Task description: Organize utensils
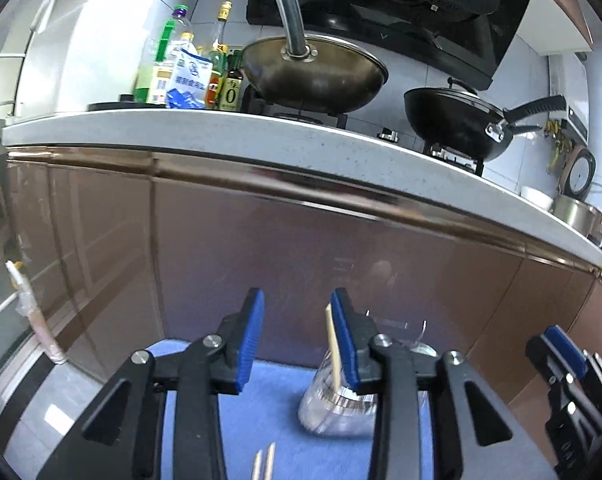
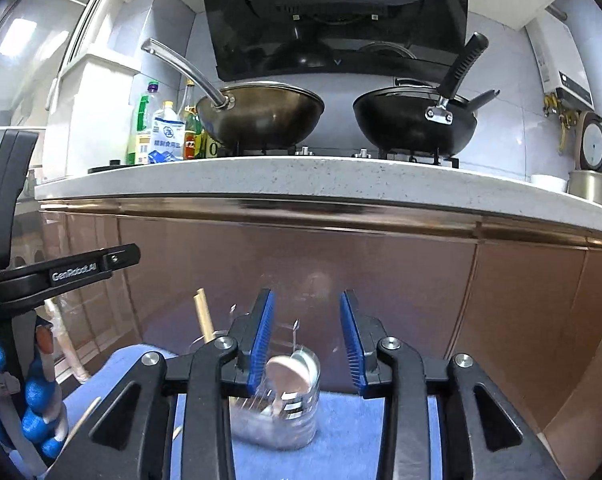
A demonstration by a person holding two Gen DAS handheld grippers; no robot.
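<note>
**Chopsticks loose on the blue mat, left gripper nearest**

Both grippers hover over a blue mat (image 1: 285,412) in front of brown kitchen cabinets, and both have their jaws spread wide with nothing between them.

The landmark is the clear glass with the chopstick (image 1: 335,394), standing on the mat. In the left wrist view a single pale chopstick (image 1: 333,344) stands in it, leaning close beside the right blue pad; I cannot tell whether they touch. On the near side of that glass, two more wooden chopsticks (image 1: 264,462) lie flat on the mat, their tips pointing away from the camera toward the cabinets, so their long axis runs roughly along the left gripper's (image 1: 297,340) fingers. They lie below and just left of the gap between the jaws. The left gripper is probably the nearer one for picking them up, and it would likely have to drop and turn across them.

To the right of that glass stands a second glass (image 2: 279,408) holding a metal spoon (image 2: 287,374), directly ahead of the right gripper (image 2: 307,336).

Readable writing: "GenRobot.AI" on the left gripper's body in the right wrist view, and a large "0" on a dark bottle (image 1: 231,90) on the countertop (image 1: 221,136). The blue-and-white bag (image 1: 189,80) carries Chinese characters too small to read surely.
</note>
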